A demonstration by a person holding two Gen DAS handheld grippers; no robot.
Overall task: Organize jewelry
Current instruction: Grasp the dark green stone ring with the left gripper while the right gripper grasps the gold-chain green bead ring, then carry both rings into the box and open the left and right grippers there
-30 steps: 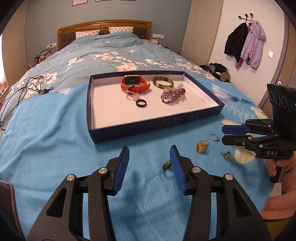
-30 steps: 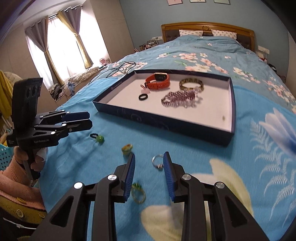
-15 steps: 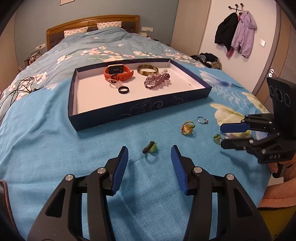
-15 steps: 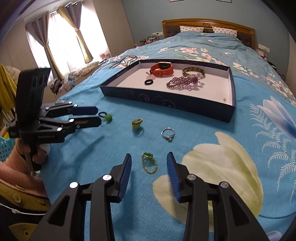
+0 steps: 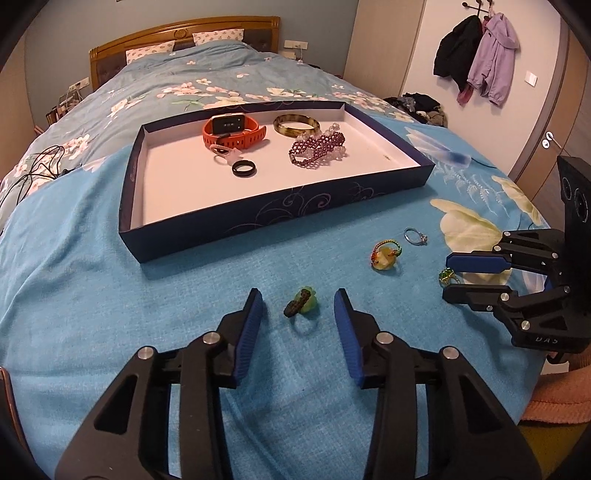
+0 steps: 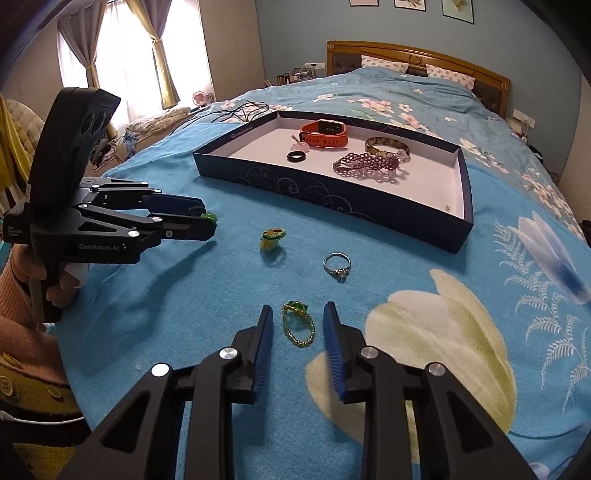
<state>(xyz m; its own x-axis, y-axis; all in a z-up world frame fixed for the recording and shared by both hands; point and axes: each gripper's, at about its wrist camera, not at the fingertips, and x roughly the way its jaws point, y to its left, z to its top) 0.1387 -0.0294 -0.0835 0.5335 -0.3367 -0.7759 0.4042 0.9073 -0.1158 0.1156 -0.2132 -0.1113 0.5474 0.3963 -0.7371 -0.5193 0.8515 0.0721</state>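
Note:
A dark blue tray (image 5: pixel 258 225) (image 6: pixel 332 195) on the blue bedspread holds an orange watch (image 5: pixel 232 131), a bangle (image 5: pixel 295 125), a purple bead bracelet (image 5: pixel 317 147) and a black ring (image 5: pixel 243 169). Loose on the spread lie a green-stone ring with a dark band (image 5: pixel 301 302), a yellow-green ring (image 5: pixel 384 254) (image 6: pixel 271 238), a silver ring (image 5: pixel 415 236) (image 6: pixel 336 266) and a gold ring with a green stone (image 6: pixel 297 321). My left gripper (image 5: pixel 297 306) (image 6: pixel 207 223) is open around the dark-banded ring. My right gripper (image 6: pixel 297 325) (image 5: pixel 448 273) is open around the gold ring.
The bed stretches back to a wooden headboard (image 5: pixel 184 33). Black cables (image 5: pixel 33 170) lie on the spread left of the tray. Coats (image 5: pixel 476 55) hang on the right wall. The bed's edge is close behind both grippers.
Both grippers have moved forward and down, so each now has a ring between its open fingers. The jewelry itself has not moved.

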